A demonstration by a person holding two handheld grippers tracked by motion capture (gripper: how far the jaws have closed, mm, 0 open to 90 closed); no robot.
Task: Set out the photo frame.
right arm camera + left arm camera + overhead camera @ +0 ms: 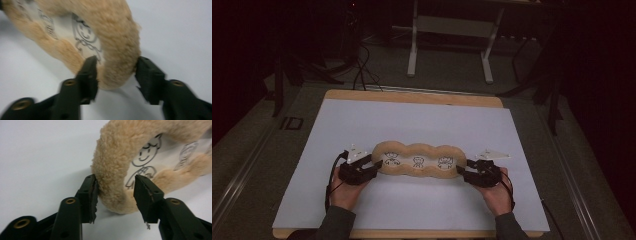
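Fuzzy tan cushion on table, L gripper & R gripper each pinching an end.

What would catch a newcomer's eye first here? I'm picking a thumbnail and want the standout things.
The tan fluffy cushion, three joined lobes with cartoon faces drawn on its pale centres, lies across the middle of the white board. The left gripper and the right gripper straddle its two ends, a fuzzy rim between each pair of jaws. Around the table, the room is dark.
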